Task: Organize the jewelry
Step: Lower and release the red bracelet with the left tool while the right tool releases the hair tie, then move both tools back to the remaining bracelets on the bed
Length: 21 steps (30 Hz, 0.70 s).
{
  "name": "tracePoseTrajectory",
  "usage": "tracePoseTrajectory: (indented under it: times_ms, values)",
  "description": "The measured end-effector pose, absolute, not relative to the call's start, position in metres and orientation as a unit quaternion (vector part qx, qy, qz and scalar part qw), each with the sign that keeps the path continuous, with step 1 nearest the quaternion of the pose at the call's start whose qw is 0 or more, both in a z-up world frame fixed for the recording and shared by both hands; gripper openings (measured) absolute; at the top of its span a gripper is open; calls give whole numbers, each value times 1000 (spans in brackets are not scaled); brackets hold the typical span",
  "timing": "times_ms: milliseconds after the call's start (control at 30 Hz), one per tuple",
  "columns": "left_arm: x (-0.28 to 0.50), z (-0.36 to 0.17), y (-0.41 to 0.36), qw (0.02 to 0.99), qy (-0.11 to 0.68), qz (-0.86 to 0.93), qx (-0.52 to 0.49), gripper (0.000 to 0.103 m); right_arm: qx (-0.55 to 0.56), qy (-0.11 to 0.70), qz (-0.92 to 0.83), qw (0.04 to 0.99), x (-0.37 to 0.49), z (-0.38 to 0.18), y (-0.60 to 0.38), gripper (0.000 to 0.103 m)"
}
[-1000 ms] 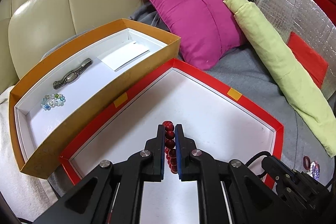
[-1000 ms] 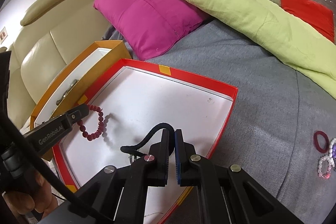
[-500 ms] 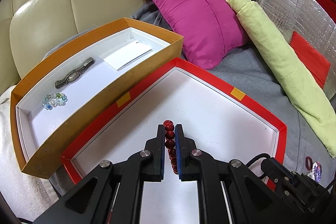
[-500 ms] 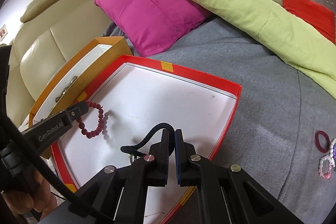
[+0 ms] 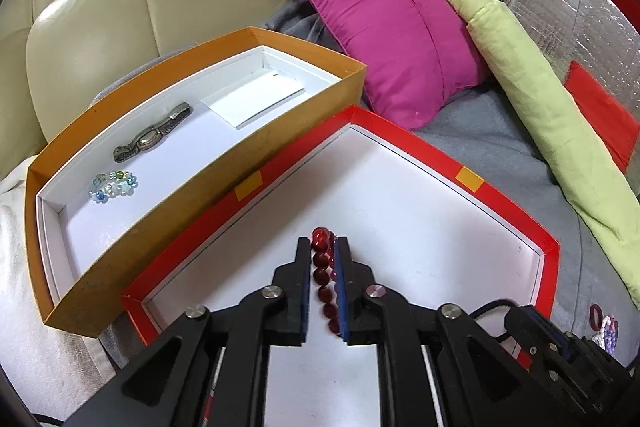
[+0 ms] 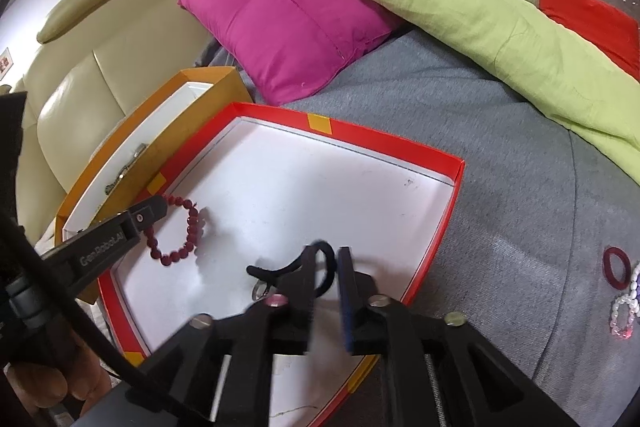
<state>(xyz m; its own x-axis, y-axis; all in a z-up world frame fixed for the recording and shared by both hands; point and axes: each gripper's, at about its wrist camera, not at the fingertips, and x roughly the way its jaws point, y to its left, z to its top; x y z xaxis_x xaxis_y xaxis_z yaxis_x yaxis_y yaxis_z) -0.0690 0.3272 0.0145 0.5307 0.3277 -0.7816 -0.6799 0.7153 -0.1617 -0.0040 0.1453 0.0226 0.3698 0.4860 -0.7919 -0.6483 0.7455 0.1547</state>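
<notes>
Dark red round-bead bracelet point(image 6: 195, 219): clamped in left claw point(image 5: 323, 251), dangled beneath. Right claw point(image 6: 326, 253) just parted around black elastic hair tie point(image 6: 276, 269); possibly snagged inside, risked dragging from red cardboard box point(image 6: 384, 133).

left gripper point(image 5: 323, 255): tilting downward, jaws just easing apart, beads sitting between them
right gripper point(image 6: 325, 269): angling downward too, jaws just opening, cord loop between them

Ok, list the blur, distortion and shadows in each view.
Left wrist view: sharp, but the fisheye bows the orange box rim and darkens the corners. Right wrist view: the right claw is motion-blurred, its jaws having just been opening around the black hair tie; the red bead bracelet throws a soft shadow on the red box floor.
</notes>
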Motion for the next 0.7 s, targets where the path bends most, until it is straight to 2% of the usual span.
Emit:
tracePoseTrajectory:
  times_ms: [33, 67, 100, 133, 167, 433, 700]
  values:
    - [-70, 16, 327, 845, 377, 300, -232, 19, -90, 439, 344, 825, -4, 25, 143, 26]
    - [-71, 17, 327, 846, 374, 302, -230, 28, -87, 436, 341, 828, -4, 27, 140, 30]
    - [-71, 18, 327, 847, 371, 306, -228, 34, -83, 435, 339, 830, -3, 28, 137, 38]
    - [-71, 20, 325, 847, 367, 313, -222, 47, -77, 433, 338, 832, -3, 31, 133, 49]
    - [-72, 22, 324, 849, 362, 318, -218, 56, -73, 430, 337, 834, -3, 33, 129, 52]
    - [-75, 44, 304, 875, 296, 316, -218, 63, -44, 393, 294, 870, -10, 60, 37, 53]
    - [-48, 58, 227, 917, 282, 239, -151, 63, -9, 419, 187, 889, -11, 39, -112, 53]
